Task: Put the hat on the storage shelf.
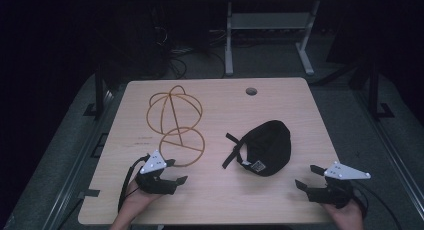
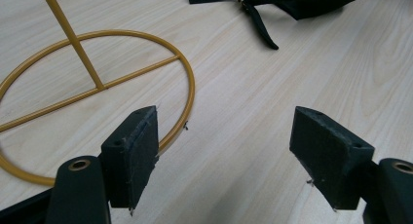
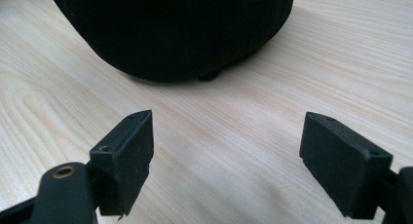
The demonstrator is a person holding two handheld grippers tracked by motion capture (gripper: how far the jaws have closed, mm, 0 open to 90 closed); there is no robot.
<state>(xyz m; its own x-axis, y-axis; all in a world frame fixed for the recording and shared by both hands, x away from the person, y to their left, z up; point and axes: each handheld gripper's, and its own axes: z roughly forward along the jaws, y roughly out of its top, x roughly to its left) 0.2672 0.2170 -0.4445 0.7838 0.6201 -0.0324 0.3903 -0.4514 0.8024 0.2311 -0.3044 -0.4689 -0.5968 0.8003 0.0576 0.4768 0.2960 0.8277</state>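
Black cap sat crown-up on the light wood table, a bit right of the middle, strap and buckle trailing off its left side. Took that cap as the landmark for everything else.

Left of the cap: a yellow wire stand, lying on its side, round base ring nearest the front edge and the dome-shaped cage part further back. Well apart from the cap, not touching.

Front-right of the cap: right gripper, held low over the wood in a hand, jaws spread wide with nothing but bare tabletop between them. Pointed straight at the cap in the right gripper view, close but not touching.

Front-left of the cap, further off: left gripper, also in a hand, jaws also gaping and empty. Hovered right at the rim of the stand's base ring; looked just short of contact in the left gripper view, though hard to say for sure.

Behind the cap: a small round cable hole near the table's far edge.

Tabletop itself was pale, with visible grain. Grey carpeted floor all around, dim room, legs of another desk further back, plus a tangle of cables on the floor back-left of the cap.
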